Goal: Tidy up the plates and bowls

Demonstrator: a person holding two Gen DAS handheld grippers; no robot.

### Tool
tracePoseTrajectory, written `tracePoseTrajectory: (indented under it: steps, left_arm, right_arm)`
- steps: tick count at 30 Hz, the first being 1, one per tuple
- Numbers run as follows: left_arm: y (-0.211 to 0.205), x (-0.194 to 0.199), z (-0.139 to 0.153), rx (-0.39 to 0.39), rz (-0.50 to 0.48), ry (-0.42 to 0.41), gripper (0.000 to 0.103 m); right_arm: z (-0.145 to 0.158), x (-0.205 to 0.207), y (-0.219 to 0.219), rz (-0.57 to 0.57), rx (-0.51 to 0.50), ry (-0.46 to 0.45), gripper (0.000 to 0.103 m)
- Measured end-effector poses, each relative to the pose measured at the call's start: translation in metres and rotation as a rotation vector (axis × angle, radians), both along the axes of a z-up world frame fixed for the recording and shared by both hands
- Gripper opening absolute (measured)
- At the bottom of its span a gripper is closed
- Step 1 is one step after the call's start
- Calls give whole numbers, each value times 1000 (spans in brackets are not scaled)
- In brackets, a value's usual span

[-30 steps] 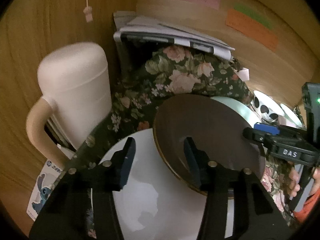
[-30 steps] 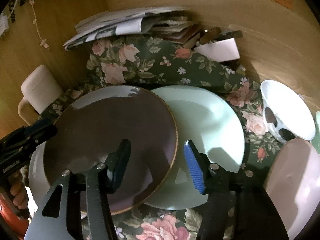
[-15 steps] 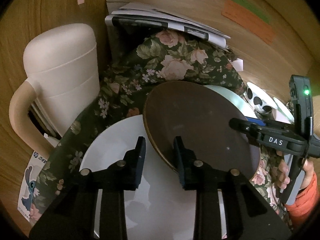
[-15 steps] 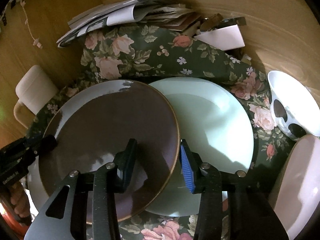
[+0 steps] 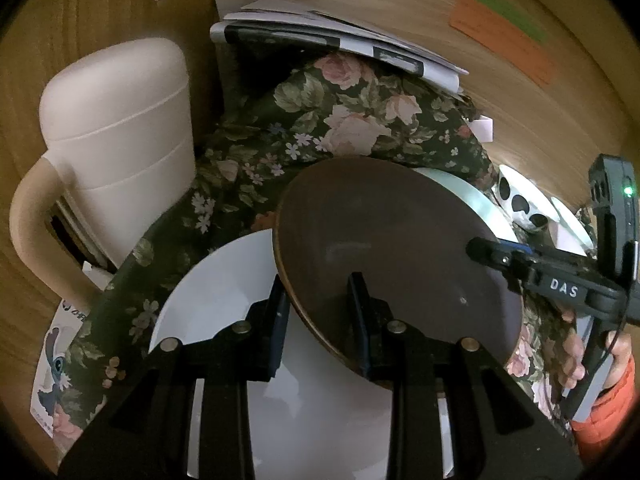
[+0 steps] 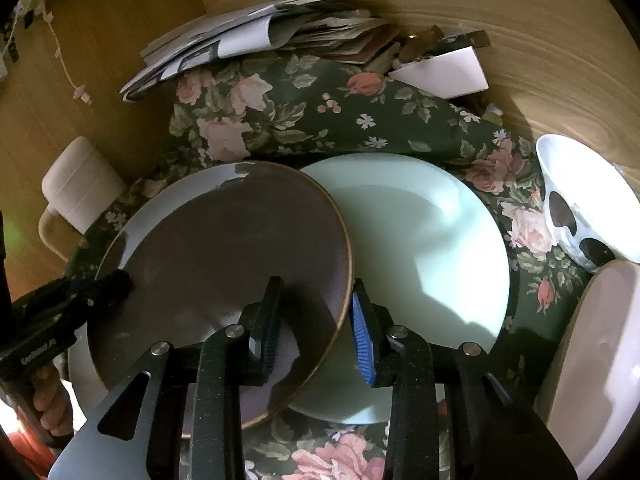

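Glossy brown plate (image 6: 224,248) on floral cloth (image 6: 320,120)

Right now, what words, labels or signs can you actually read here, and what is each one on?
"DAS": white letters on the right claw.
Lettering on the left claw: too blurred to read.
Pink, orange and green notes on the wall: too small.
Cartoon sticker, small print: unreadable.
Newspapers: unreadable.

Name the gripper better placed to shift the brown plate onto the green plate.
Right, probably. The right gripper is closing on the brown plate at the rim directly beside the green plate. The left gripper holds the far rim, over the white plate.
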State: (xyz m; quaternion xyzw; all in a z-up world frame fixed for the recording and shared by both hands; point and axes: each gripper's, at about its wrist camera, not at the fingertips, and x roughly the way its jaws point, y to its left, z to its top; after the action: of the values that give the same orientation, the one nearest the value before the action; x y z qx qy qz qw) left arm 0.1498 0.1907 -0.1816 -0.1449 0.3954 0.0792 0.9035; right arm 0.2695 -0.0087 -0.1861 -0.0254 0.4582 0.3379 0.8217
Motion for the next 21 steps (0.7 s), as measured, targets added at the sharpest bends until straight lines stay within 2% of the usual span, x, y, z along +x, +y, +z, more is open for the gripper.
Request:
tracePoseTrajectory:
  steps: [11,21]
  left_arm:
    - [-3,-6,8,-17,-4,-15,30]
    - [-20,-20,26,16,-24,-57,30]
  right_arm:
    - [9,-17,-17,-18,19,-46,29]
    - [24,-40,-40,-45,51,-86,29]
